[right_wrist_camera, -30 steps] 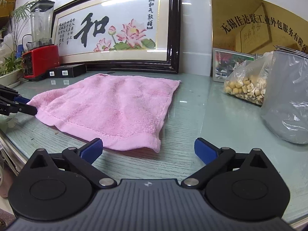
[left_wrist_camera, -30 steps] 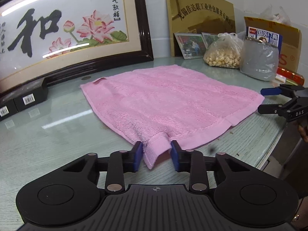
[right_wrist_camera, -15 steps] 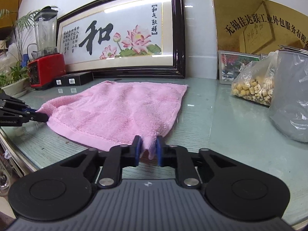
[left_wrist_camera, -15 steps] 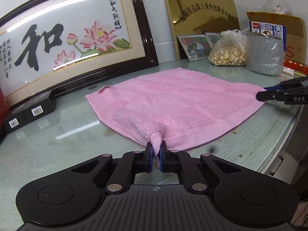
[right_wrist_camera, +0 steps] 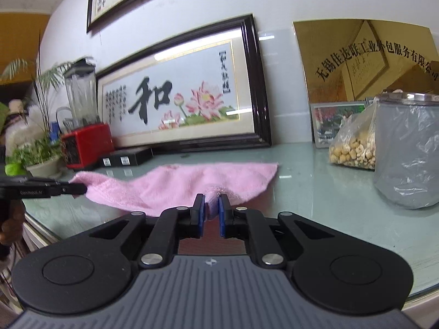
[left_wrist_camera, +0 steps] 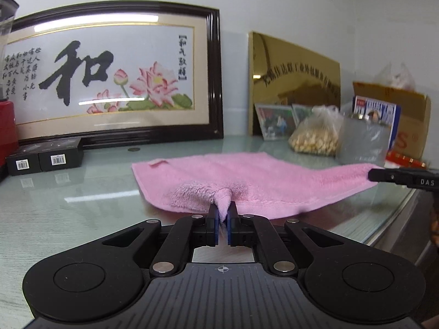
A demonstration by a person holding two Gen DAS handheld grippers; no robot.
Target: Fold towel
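Pink terry towel [left_wrist_camera: 247, 175]: soft, light, limp, sags btwn grips; low slip risk, nothing fragile. L gripper [left_wrist_camera: 222, 216] fingers clenched on near-left corner; R gripper [right_wrist_camera: 210, 211] fingers clenched on near-right corner. Far half lies on glass-topped desk [left_wrist_camera: 68, 205] ahead of fingers. Corners = correct hold pts; keep edge taut

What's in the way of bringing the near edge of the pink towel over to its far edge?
Nothing visible. Both claws, left and right, grip the towel's near corners, and its surface is bare. The bag of nuts sits off it, beyond the far edge.
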